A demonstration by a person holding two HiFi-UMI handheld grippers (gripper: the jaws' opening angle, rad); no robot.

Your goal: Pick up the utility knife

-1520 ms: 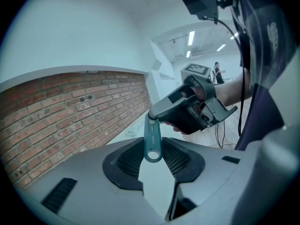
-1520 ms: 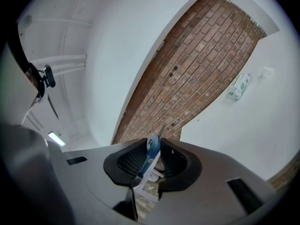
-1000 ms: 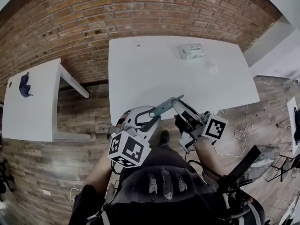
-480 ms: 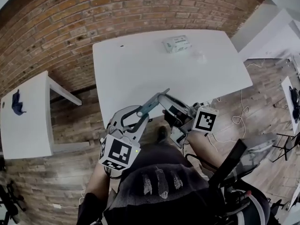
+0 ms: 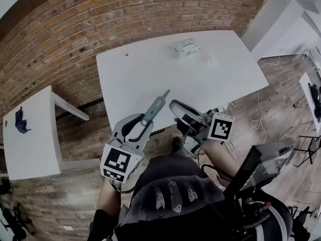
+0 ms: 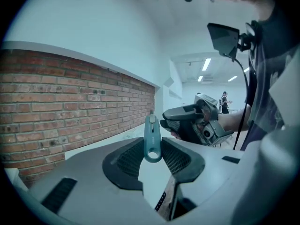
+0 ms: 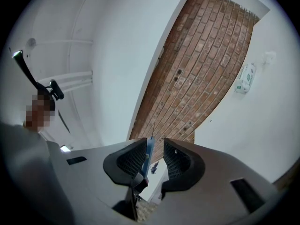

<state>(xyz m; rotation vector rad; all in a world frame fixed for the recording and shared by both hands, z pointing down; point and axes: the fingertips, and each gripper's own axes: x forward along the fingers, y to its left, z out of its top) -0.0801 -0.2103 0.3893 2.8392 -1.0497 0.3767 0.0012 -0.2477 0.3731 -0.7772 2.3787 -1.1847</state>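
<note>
Left gripper clamps utility knife by its ring end, above white table; right gripper jaws just opened, pads clear, likely a handover.

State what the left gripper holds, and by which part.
The left gripper holds the knife by its ringed tail end.

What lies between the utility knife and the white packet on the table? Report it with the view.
Nothing: in the head view, only bare white table shows between the utility knife, held in the left hand-held gripper, and the white packet.
</note>
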